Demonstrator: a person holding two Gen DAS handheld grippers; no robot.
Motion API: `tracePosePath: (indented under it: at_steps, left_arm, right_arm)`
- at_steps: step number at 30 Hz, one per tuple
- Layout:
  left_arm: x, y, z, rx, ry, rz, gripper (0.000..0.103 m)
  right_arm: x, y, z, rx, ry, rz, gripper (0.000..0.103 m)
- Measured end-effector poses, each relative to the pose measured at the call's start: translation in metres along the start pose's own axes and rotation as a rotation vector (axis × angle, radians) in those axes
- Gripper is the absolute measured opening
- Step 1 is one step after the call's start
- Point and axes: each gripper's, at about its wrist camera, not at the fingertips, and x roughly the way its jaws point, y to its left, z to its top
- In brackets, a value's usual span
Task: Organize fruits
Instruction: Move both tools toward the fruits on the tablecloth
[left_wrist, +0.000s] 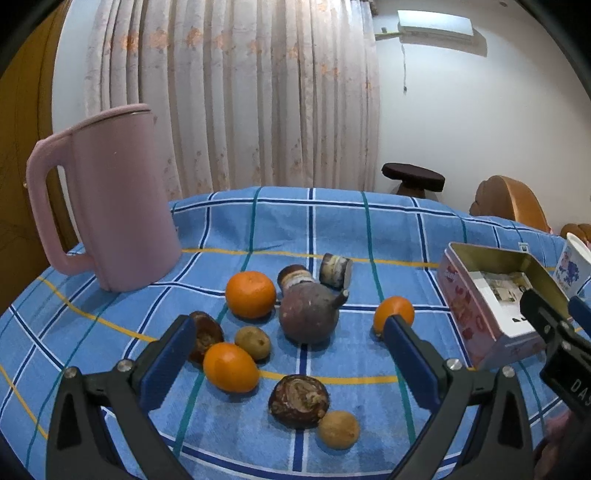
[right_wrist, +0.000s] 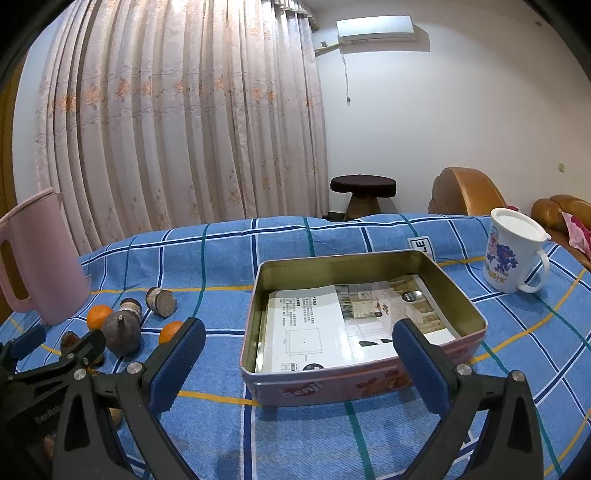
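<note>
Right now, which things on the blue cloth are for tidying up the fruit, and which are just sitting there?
For the job:
- three oranges
- big purple fruit
- small brown fruits
- dark halved fruit pieces
- open tin box
- left gripper and right gripper, both open

Just sitting there:
- pink jug
- white mug
- paper sheet in the tin

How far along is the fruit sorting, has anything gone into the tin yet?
Nothing looks sorted yet. The tin holds only a printed sheet. Both the left gripper and right gripper are open and hold nothing. All the fruit is left on the blue cloth: three oranges, the purple fruit and the small brown ones.
</note>
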Motion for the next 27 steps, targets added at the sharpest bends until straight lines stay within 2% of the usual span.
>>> tracePosePath:
  at_steps: [5, 11, 27]
  left_arm:
    - [-0.002, 0.000, 0.001, 0.038, -0.034, 0.045, 0.101]
    - [-0.005, -0.001, 0.001, 0.047, -0.052, 0.051, 0.102]
    - [-0.005, 0.009, -0.001, -0.005, -0.046, 0.075, 0.103]
  right_arm:
    - [-0.001, 0.003, -0.001, -0.006, -0.003, -0.006, 0.102]
    - [-0.005, 0.004, -0.002, -0.004, -0.026, -0.012, 0.102]
    - [-0.012, 0.012, -0.003, -0.050, -0.070, -0.013, 0.102]
